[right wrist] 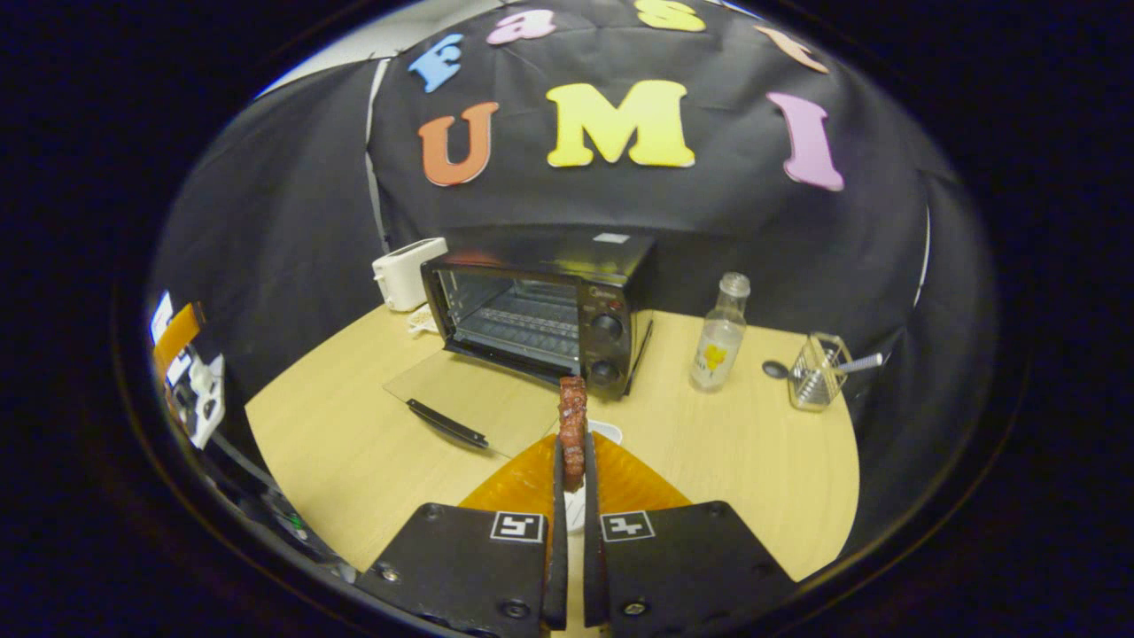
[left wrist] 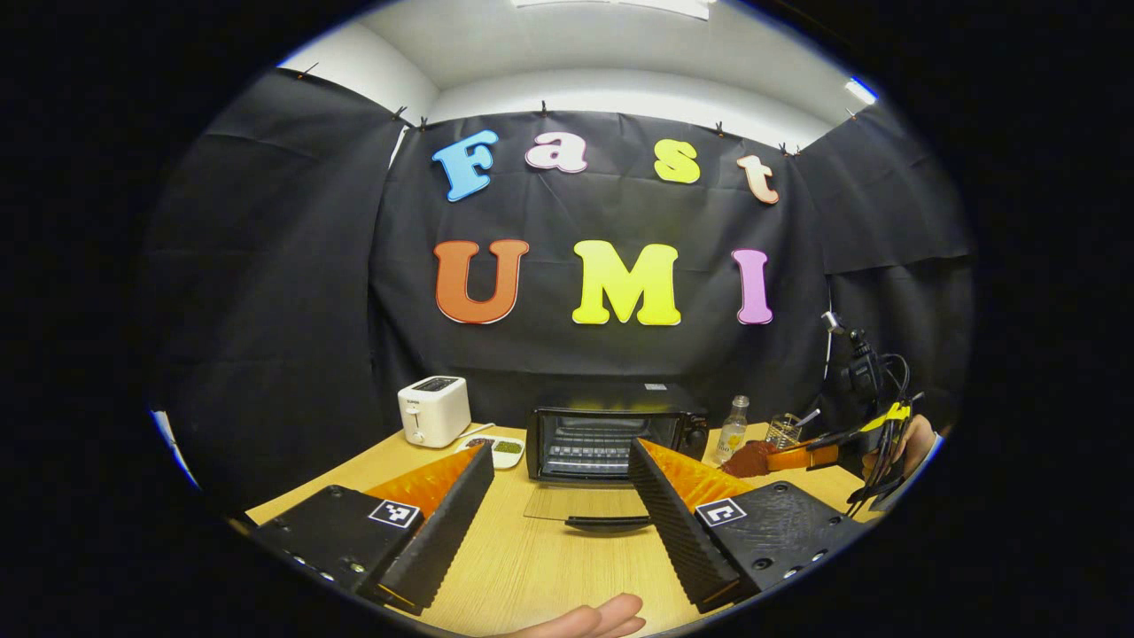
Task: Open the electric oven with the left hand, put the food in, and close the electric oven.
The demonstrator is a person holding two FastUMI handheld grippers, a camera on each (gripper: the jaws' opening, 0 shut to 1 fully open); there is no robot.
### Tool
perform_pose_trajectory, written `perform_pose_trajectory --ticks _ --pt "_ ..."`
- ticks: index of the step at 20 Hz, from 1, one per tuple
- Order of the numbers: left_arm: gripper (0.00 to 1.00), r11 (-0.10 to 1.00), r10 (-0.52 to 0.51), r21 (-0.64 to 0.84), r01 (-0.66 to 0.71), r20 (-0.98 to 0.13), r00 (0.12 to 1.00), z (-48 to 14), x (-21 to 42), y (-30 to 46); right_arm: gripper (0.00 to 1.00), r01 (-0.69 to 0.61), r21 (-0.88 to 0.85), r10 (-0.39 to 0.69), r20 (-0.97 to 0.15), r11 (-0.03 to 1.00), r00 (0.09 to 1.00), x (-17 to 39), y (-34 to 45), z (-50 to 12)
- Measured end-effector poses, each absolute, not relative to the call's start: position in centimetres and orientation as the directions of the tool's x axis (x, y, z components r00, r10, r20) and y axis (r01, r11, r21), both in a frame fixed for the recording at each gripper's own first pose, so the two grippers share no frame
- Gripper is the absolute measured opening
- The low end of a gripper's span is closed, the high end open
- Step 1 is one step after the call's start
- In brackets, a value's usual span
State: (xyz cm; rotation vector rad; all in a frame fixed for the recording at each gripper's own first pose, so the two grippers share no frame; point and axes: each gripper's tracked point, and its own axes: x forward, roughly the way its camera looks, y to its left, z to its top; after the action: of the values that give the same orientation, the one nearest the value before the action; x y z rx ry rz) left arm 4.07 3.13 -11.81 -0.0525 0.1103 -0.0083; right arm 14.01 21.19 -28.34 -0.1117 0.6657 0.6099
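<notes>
Now — meat (right wrist: 572, 431) in right gripper (right wrist: 572, 483)

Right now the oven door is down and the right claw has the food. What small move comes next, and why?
Probably carry the right claw forward toward the open oven. Its door lies flat on the table, the rack is bare, and the meat is pinched upright, short of the opening. The left claw is open, clear.

A pale wood surface (right wrist: 744, 461); far left a white toaster (right wrist: 406, 270), the open oven (right wrist: 540, 306) at centre, then a bottle (right wrist: 719, 335) and wire basket (right wrist: 815, 372) right.
</notes>
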Motion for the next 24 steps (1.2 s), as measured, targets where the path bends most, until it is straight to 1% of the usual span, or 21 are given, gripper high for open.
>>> perform_pose_trajectory --ticks 2,3,4,5,6,9,11,13,16,19,21,24 --pt "0.97 0.999 0.000 -0.047 -0.006 -0.113 0.994 -12.3 4.2 3.8 0.10 -0.599 0.008 0.494 -0.575 0.801 0.652 13.8 23.5 -27.8" --pt "0.97 0.999 0.004 -0.047 -0.009 -0.110 0.994 -12.6 4.3 4.2 0.07 -0.609 -0.020 0.496 -0.560 0.793 0.664 13.8 24.7 -27.6" --pt "0.97 0.999 0.005 -0.049 -0.010 -0.109 0.994 -12.7 4.3 4.5 0.13 -0.617 -0.042 0.498 -0.550 0.785 0.670 14.0 26.1 -27.7" --pt "0.98 0.999 0.005 -0.050 -0.011 -0.109 0.994 -12.8 4.2 4.6 0.07 -0.624 -0.054 0.501 -0.544 0.780 0.673 14.1 27.3 -27.6" --pt "0.97 0.999 0.002 -0.050 -0.007 -0.107 0.994 -12.8 4.2 4.8 0.10 -0.630 -0.057 0.508 -0.538 0.774 0.673 14.2 28.5 -27.6" --pt "0.97 0.999 -0.006 -0.035 0.002 -0.113 0.994 -13.1 4.2 5.2 0.10 -0.648 -0.069 0.528 -0.519 0.758 0.672 14.5 32.3 -28.2" --pt "0.97 1.000 -0.004 -0.017 0.002 -0.116 0.993 -13.4 4.3 5.7 0.10 -0.638 -0.065 0.526 -0.505 0.768 0.684 15.4 34.3 -28.6" --pt "0.98 1.000 -0.005 -0.017 0.003 -0.116 0.993 -13.5 4.3 5.8 0.10 -0.596 -0.007 0.514 -0.499 0.803 0.698 16.4 36.2 -29.5" --pt "0.97 0.999 -0.021 -0.029 0.017 -0.119 0.993 -13.6 4.3 5.8 0.11 -0.506 0.131 0.501 -0.478 0.853 0.721 18.5 39.2 -30.6" --pt "0.97 1.000 -0.011 -0.026 0.008 -0.118 0.993 -13.6 4.3 6.4 0.10 -0.369 0.289 0.464 -0.429 0.883 0.775 21.7 41.2 -31.1" --pt "0.97 1.000 -0.004 -0.014 0.003 -0.128 0.992 -14.1 4.7 6.9 0.10 -0.252 0.443 0.448 -0.423 0.860 0.788 23.4 42.6 -32.2" --pt "0.96 0.999 0.036 0.010 -0.035 -0.142 0.989 -14.5 5.1 8.6 0.10 -0.122 0.618 0.429 -0.376 0.777 0.821 26.3 43.8 -33.5"
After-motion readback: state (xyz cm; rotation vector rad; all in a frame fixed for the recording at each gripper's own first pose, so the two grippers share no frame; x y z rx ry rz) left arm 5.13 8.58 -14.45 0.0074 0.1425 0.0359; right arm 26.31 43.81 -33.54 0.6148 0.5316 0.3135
